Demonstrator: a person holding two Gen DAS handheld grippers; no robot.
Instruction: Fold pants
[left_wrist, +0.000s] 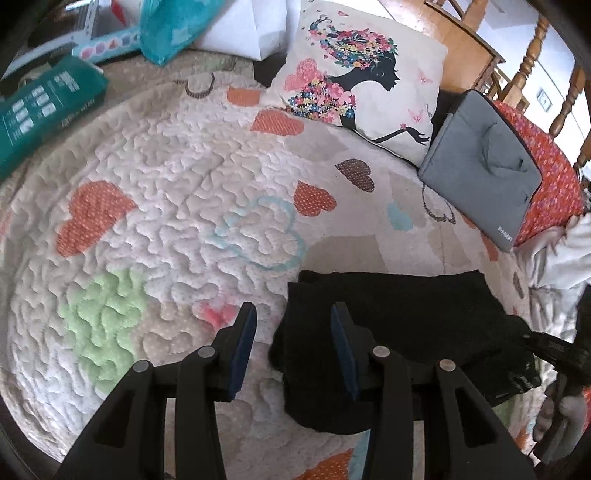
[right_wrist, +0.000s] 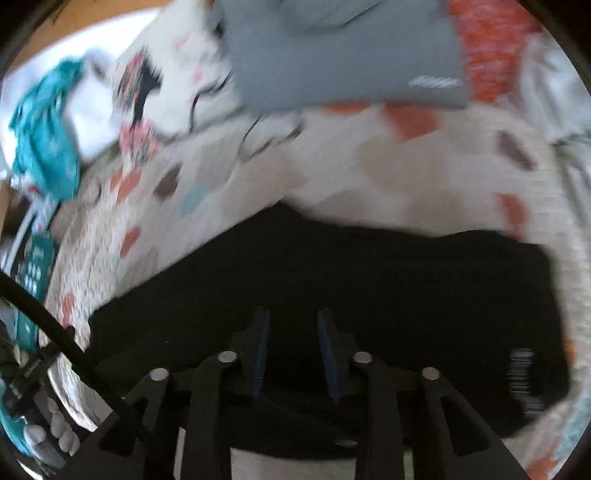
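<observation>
Pants (left_wrist: 399, 332): black, folded into a compact rectangle, lying on heart-patterned quilt (left_wrist: 166, 166) of bed. Left claw (left_wrist: 293, 314): partly open, empty, straddling the pants' left edge. Right claw (right_wrist: 293, 317): narrow gap, empty, above pants; view blurred. Beyond: floral cushion (left_wrist: 354, 70), grey pad (left_wrist: 480, 162).

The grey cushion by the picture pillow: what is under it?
The grey cushion rests on a red flowered cushion and the heart quilt. Whatever else lies beneath is covered.

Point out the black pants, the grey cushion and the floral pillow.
black pants (left_wrist: 406, 325), left wrist view, middle of folded fabric.
grey cushion (left_wrist: 480, 162), left wrist view, top face.
floral pillow (left_wrist: 373, 44), left wrist view, printed front.
</observation>
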